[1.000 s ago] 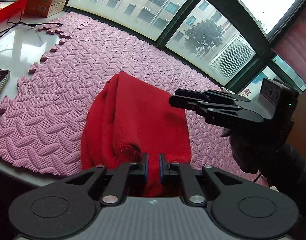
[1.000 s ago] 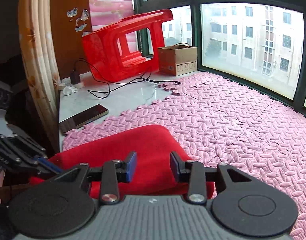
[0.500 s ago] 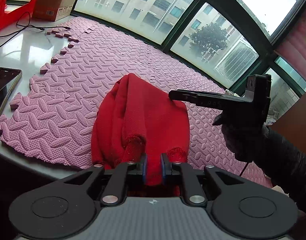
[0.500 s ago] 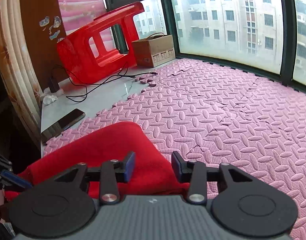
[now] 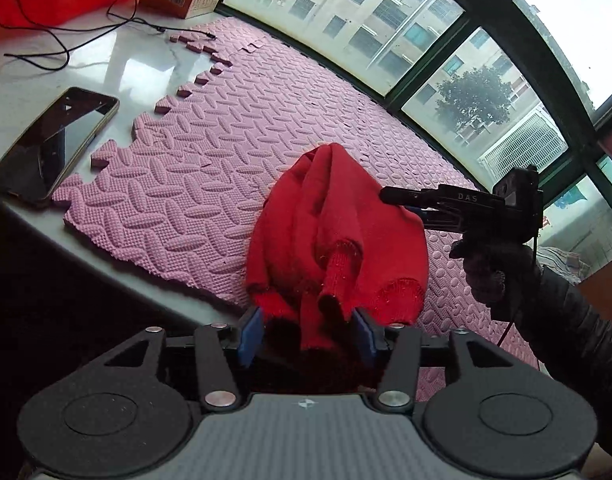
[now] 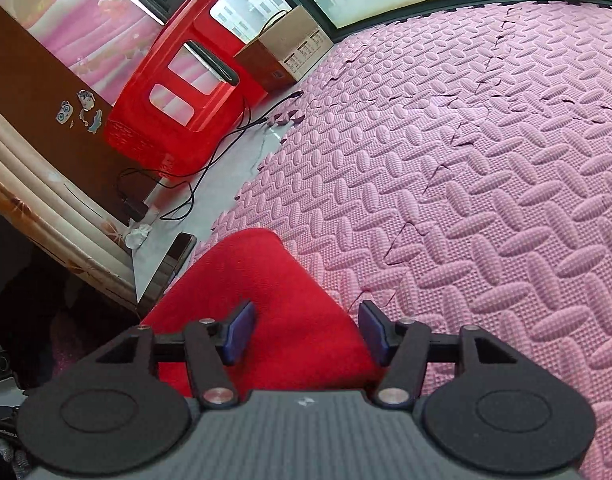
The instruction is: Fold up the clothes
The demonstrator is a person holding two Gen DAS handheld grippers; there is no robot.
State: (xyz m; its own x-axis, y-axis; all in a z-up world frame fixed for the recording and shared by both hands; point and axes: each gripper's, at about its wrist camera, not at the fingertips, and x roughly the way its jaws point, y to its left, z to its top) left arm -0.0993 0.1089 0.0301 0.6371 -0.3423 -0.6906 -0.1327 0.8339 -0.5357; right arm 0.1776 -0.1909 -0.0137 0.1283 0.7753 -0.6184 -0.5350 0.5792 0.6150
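A red knit sweater (image 5: 333, 240) lies bunched on the pink foam mat (image 5: 234, 128) at the near edge of the surface (image 5: 118, 68), its cuffs and hem spilling toward the left tool (image 5: 306, 336). That tool's jaws have just been opening and now stand about half apart, a cuff and folds of knit between the blue pads, which no longer press on it. The right tool (image 6: 306, 332), seen side-on in the left view at the sweater's far flank, has also just been opening; its pads straddle the smooth red edge of the cloth without gripping.

The sweater looks soft, light and limp: it will sag and stretch wherever it is lifted and keep no crease unless pressed flat. The ribbed cuffs and hem appear to be the firmest places to pinch, while a shoulder seam or folded edge should give a cleaner line than the loose middle. The textured mat probably drags on the knit, so lifting seems safer than sliding. A phone (image 5: 54, 144) lies just beside the mat.
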